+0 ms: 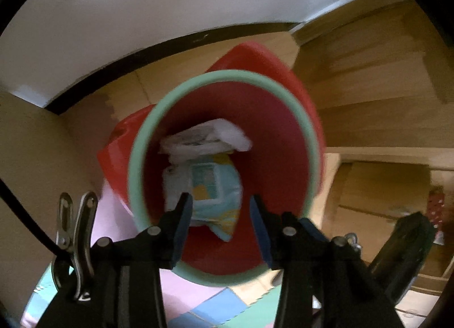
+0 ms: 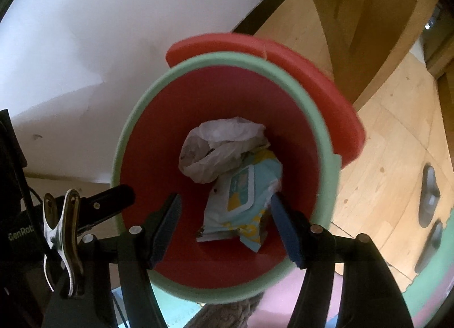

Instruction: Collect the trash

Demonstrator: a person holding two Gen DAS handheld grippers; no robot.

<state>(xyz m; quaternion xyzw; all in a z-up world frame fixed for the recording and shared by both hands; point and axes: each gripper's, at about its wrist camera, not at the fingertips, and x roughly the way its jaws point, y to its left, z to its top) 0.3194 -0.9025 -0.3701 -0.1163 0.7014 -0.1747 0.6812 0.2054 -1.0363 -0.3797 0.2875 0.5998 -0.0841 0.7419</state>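
Two pieces of trash lie in the bottom of the red bin (image 2: 159,141): a crumpled white plastic bag (image 2: 218,146) and a pale blue wet-wipe pack (image 2: 244,200), touching each other, the pack nearer the camera. Bin has a green rim (image 1: 136,158) and a red lid (image 2: 326,95) flipped back behind it.

Left gripper (image 1: 221,214) hangs over the bin mouth, fingers apart, nothing between them. Right gripper (image 2: 224,214) likewise above the opening, fingers apart and empty; the wipe pack only shows through the gap, lying well below at the bin floor. The left gripper's black finger also pokes into the right wrist view beside the rim.

Step, as I read it: drop-off looks finished, both items in the bin, both grippers free. Next move probably calls for backing away from the bin and finding more trash, or shutting the lid if nothing is left. No loose trash is visible in either view, so cannot tell which.

Around: wooden floor (image 2: 391,141), coloured foam play mat (image 1: 215,308) under the bin's near side, white wall (image 2: 85,30) behind, wooden stair steps (image 1: 369,95) to one side, dark slippers (image 2: 430,194) on the floor. Nothing blocks the bin; the rim sits close to both grippers, so lift clear of it first.
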